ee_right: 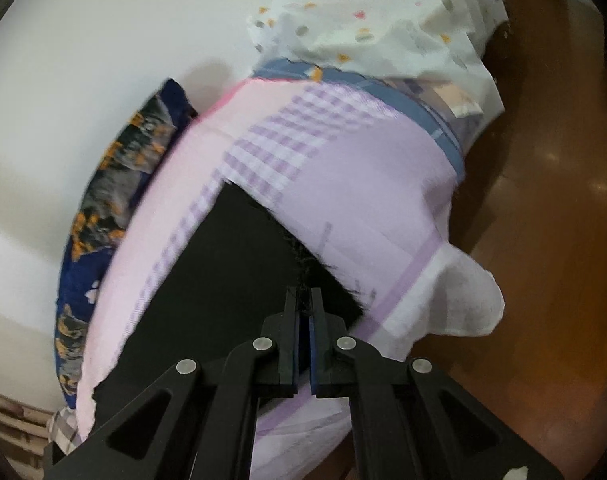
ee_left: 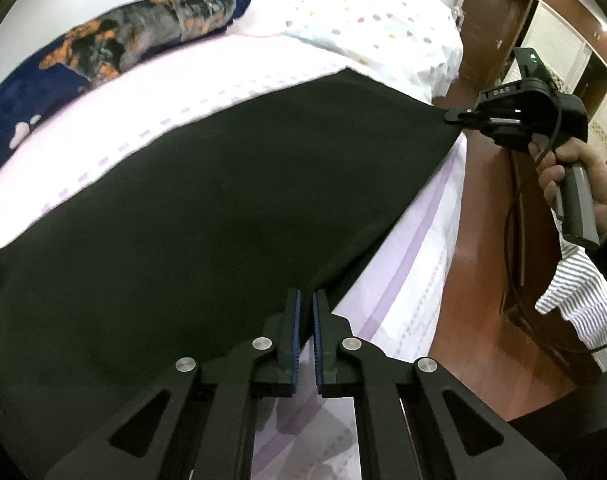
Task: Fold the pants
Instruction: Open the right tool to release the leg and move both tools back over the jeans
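The black pants [ee_left: 207, 200] lie spread over a bed with a pink and lilac sheet [ee_left: 151, 108]. My left gripper [ee_left: 306, 300] is shut on the near edge of the pants. My right gripper [ee_left: 457, 116] shows at the right of the left wrist view, shut on the far corner of the pants and pulling it taut. In the right wrist view the right gripper [ee_right: 304, 296] pinches the black cloth [ee_right: 223, 264], which runs away over the lilac sheet [ee_right: 375, 184].
A dark blue and orange patterned pillow [ee_left: 115, 48] lies along the bed's far side by the white wall. A white spotted quilt [ee_left: 383, 28] is bunched at the bed's end. Brown wooden floor [ee_right: 543, 240] and wooden doors [ee_left: 491, 28] lie to the right.
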Motion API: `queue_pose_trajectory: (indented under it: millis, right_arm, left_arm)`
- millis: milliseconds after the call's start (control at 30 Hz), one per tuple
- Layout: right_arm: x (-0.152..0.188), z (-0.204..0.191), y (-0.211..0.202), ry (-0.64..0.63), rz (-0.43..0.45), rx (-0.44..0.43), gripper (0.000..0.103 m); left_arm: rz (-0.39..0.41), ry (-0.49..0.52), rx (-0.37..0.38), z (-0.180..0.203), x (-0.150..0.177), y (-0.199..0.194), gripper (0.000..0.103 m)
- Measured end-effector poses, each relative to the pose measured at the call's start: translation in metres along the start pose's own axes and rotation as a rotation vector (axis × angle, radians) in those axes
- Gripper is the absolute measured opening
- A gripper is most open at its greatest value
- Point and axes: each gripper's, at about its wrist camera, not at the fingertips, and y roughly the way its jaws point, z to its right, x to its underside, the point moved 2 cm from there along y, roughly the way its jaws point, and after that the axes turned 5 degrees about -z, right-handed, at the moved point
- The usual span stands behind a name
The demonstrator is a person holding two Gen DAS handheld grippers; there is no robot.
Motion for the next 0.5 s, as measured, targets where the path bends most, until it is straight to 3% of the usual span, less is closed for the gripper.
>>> queue_pose_trajectory:
  millis: [100,200,267,333,400,500]
  right_arm:
    - [0.002,0.007,0.013,0.01,-0.018,0.027,0.003]
    - [0.0,0.005,0.012,0.011,-0.02,0.041,0.011]
    - [0.001,0.002,0.008,0.003,-0.032,0.066,0.034]
    - [0.001,-0.002,0.0,-0.016,-0.008,0.119,0.042]
    - [0.0,-0.006,-0.01,-0.033,0.025,0.146,0.042]
    - [-0.003,-0.024,-0.025,-0.09,0.065,0.152,0.042]
  left_arm:
    - [0.002,-0.005,0.009,0.0,0.0,-0.001,0.006]
    - [0.0,-0.029,0.036,-0.001,-0.001,-0.002,0.018]
    - [0.015,-0.044,0.062,-0.001,-0.003,-0.006,0.023]
    - [0.035,-0.051,0.086,-0.002,-0.005,-0.013,0.03]
    - [0.078,-0.062,0.085,-0.005,-0.009,-0.027,0.049]
    - [0.154,-0.094,0.058,-0.019,-0.012,-0.049,0.052]
